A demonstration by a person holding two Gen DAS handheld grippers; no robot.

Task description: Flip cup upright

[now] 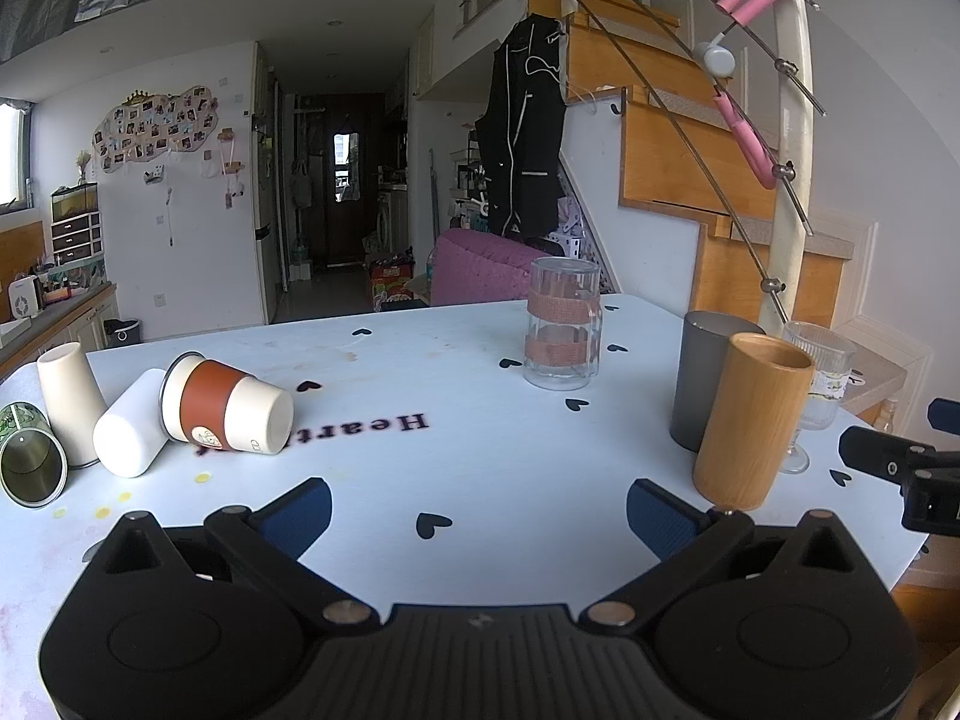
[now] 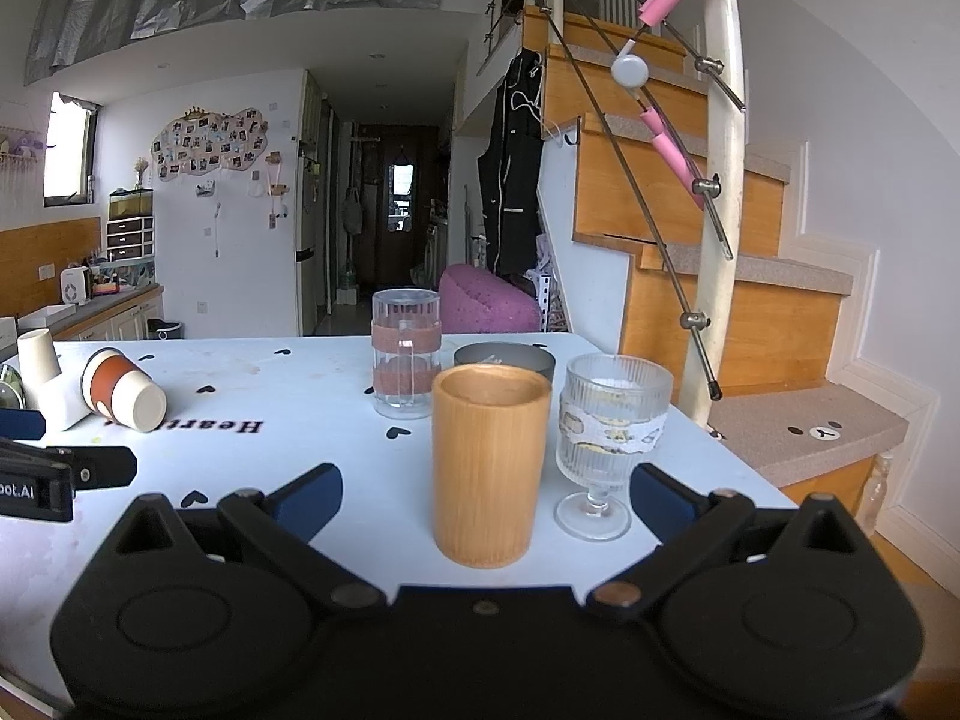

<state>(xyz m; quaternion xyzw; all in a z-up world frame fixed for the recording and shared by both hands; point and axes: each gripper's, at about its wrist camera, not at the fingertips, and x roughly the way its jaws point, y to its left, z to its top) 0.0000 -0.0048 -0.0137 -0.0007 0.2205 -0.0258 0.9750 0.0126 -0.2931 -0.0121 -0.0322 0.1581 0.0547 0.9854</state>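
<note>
A cream cup with an orange-brown sleeve (image 1: 225, 411) lies on its side on the white table (image 1: 480, 450), base toward me; it also shows in the right wrist view (image 2: 123, 390). A white cup (image 1: 132, 426) lies on its side beside it. A metal tin (image 1: 27, 456) lies at the far left. My left gripper (image 1: 479, 516) is open and empty, low over the table's front. My right gripper (image 2: 486, 498) is open, its jaws standing either side of an upright bamboo cup (image 2: 489, 462), not touching it.
A cream cup (image 1: 66, 402) stands rim down at the left. Upright: a clear glass with brown bands (image 1: 561, 324), a grey cup (image 1: 708, 378), a ribbed stemmed glass (image 2: 609, 438). A staircase with railing (image 2: 720, 180) is to the right, past the table edge.
</note>
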